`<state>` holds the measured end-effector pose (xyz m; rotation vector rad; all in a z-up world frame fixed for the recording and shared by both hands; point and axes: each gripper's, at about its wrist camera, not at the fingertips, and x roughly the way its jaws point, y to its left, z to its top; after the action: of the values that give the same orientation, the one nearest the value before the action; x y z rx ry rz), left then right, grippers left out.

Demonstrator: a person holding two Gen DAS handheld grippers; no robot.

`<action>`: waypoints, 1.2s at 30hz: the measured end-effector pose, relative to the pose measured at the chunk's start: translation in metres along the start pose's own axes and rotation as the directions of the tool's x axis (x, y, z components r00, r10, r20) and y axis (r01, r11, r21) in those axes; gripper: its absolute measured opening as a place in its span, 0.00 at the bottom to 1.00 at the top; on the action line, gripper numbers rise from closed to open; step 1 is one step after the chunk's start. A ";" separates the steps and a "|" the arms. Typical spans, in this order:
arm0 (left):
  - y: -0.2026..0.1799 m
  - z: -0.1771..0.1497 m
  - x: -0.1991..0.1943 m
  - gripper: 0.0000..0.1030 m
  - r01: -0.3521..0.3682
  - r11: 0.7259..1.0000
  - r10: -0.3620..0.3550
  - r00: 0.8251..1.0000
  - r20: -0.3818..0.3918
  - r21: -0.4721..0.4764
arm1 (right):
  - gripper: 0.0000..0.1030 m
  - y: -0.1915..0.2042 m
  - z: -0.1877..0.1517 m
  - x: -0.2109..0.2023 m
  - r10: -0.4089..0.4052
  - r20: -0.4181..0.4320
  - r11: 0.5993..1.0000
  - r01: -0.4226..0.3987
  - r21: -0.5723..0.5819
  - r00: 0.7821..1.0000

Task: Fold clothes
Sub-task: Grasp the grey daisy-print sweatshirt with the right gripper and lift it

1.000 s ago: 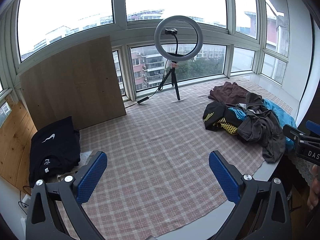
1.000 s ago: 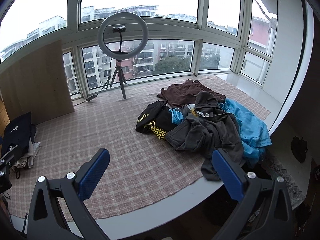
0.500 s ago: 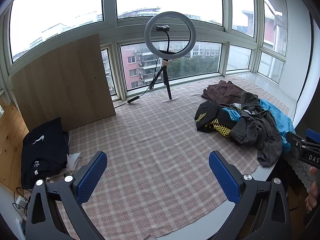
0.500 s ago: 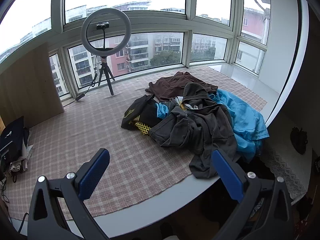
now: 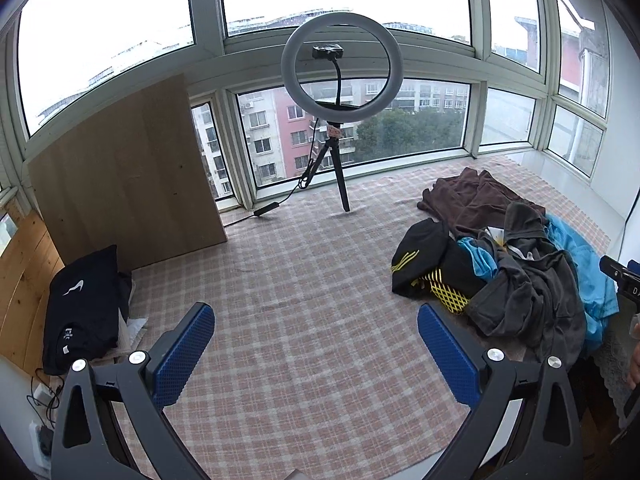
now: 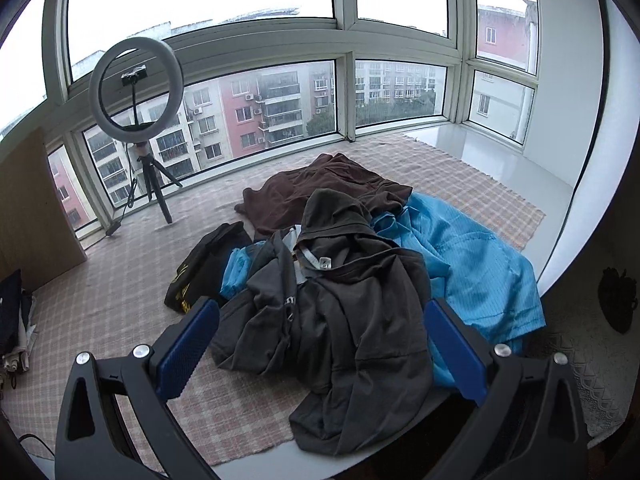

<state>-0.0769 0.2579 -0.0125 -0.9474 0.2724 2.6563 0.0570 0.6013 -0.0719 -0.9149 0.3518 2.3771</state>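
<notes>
Nearest, the right gripper (image 6: pixel 320 344) hangs with its blue-padded jaws spread wide and nothing between them, framing the dark grey hooded jacket (image 6: pixel 344 300) that tops the heap of unfolded clothes. That jacket spills over the near edge of the checked cloth (image 6: pixel 120 292) toward six o'clock. At its three o'clock lies a bright blue garment (image 6: pixel 480 268), at nine o'clock a black piece with yellow print (image 6: pixel 204 264), and at twelve o'clock, farther back, a brown garment (image 6: pixel 320 188) spread flat.

The left gripper (image 5: pixel 316 344) is likewise wide apart and empty, over bare checked cloth (image 5: pixel 304 280); the same heap sits at its two o'clock. At nine o'clock a folded black top (image 5: pixel 84 304) rests beside a wooden board (image 5: pixel 120 176). Farthest, at twelve o'clock, a ring light (image 5: pixel 341 74) on a tripod stands before the windows.
</notes>
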 end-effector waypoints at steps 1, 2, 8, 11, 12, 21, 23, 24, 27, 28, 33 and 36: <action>-0.002 0.006 0.003 0.99 -0.012 1.000 0.012 1.000 0.004 -0.008 | 1.00 -0.012 0.007 0.012 0.008 -0.005 1.000 -0.008 0.003 1.000; -0.004 0.011 0.006 0.99 -0.025 1.000 0.025 1.000 0.008 -0.017 | 1.00 -0.023 0.014 0.025 0.015 -0.010 1.000 -0.015 0.006 1.000; -0.012 0.035 0.023 0.99 -0.114 0.993 0.114 0.993 0.007 -0.037 | 0.86 -0.082 0.013 0.103 0.014 -0.129 0.999 -0.019 -0.037 0.991; -0.015 0.038 0.032 0.99 -0.140 0.989 0.139 0.990 -0.012 -0.046 | 0.86 -0.104 0.001 0.135 0.004 -0.201 0.998 -0.016 -0.057 0.979; -0.015 0.037 0.035 0.99 -0.146 0.988 0.146 0.989 -0.023 -0.049 | 0.86 -0.110 -0.003 0.144 0.008 -0.222 0.998 -0.022 -0.060 0.975; -0.036 0.030 0.059 0.99 -0.146 0.989 0.142 0.984 -0.106 -0.035 | 0.68 -0.090 -0.020 0.179 0.045 -0.303 0.977 -0.105 -0.187 0.952; -0.041 0.030 0.059 0.99 -0.141 0.990 0.138 0.985 -0.104 -0.026 | 0.43 -0.078 -0.024 0.179 0.036 -0.302 0.960 -0.117 -0.254 0.952; -0.043 0.030 0.060 0.99 -0.138 0.990 0.136 0.985 -0.103 -0.021 | 0.37 -0.076 -0.025 0.182 0.031 -0.318 0.957 -0.120 -0.266 0.948; -0.044 0.029 0.058 0.99 -0.138 0.990 0.136 0.985 -0.103 -0.011 | 0.10 -0.078 -0.022 0.186 0.045 -0.345 0.963 -0.133 -0.235 0.938; -0.044 0.028 0.058 0.99 -0.138 0.990 0.137 0.985 -0.103 -0.008 | 0.09 -0.083 -0.017 0.179 0.080 -0.328 0.970 -0.149 -0.193 0.941; -0.040 0.026 0.055 0.99 -0.140 0.990 0.139 0.985 -0.100 -0.002 | 0.04 -0.103 0.026 0.121 0.284 -0.203 0.957 -0.291 -0.004 0.937; -0.030 0.025 0.053 0.99 -0.135 0.991 0.132 0.986 -0.097 -0.022 | 0.03 -0.099 0.054 0.085 0.388 -0.118 0.922 -0.386 0.035 0.914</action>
<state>-0.1193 0.3048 -0.0297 -1.1034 0.3316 2.7463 0.0352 0.7392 -0.0938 -1.0710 0.6469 2.6761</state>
